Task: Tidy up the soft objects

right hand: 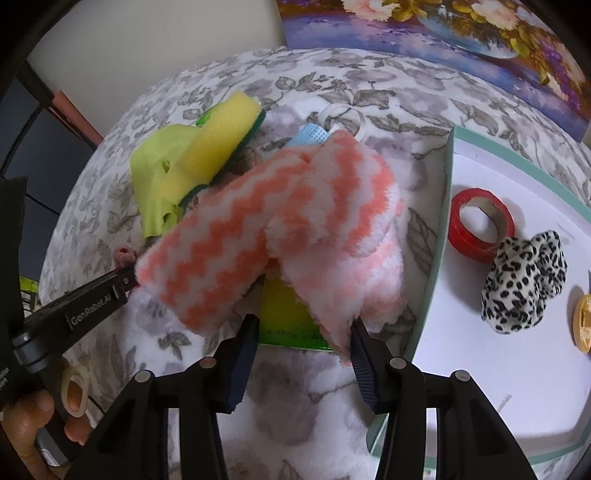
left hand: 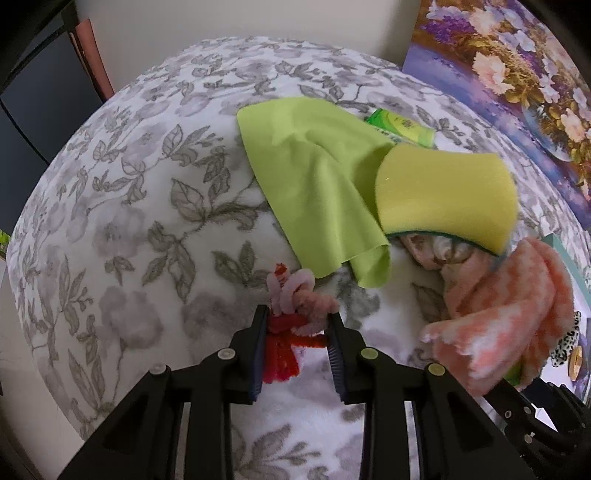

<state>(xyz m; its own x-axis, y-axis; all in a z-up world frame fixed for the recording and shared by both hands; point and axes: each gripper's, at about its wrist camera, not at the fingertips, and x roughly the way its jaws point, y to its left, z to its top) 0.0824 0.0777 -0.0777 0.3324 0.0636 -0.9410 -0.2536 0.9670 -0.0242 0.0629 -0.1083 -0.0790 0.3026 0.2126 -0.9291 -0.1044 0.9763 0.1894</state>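
Observation:
My left gripper (left hand: 299, 319) is shut on a pink and red pipe-cleaner figure (left hand: 290, 291), just above the floral blanket (left hand: 129, 221). Beyond it lie a lime-green cloth (left hand: 314, 184) and a yellow sponge (left hand: 443, 192) resting partly on that cloth. In the right wrist view my right gripper (right hand: 303, 325) is shut on a fluffy pink-and-white zigzag cloth (right hand: 280, 221), which drapes over both fingers. A yellow-green packet (right hand: 286, 314) also sits between the jaws under the cloth. The left gripper (right hand: 127, 278) shows at the left edge there, and the sponge (right hand: 218, 140) lies further back.
A white tray with a teal rim (right hand: 445, 206) at the right holds a red tape roll (right hand: 480, 221), a leopard-print soft item (right hand: 524, 280) and an orange thing (right hand: 583, 321). A white ring (right hand: 343, 114) and a blue mesh piece (right hand: 310, 134) lie behind the cloth. A floral painting (right hand: 443, 29) leans at the back.

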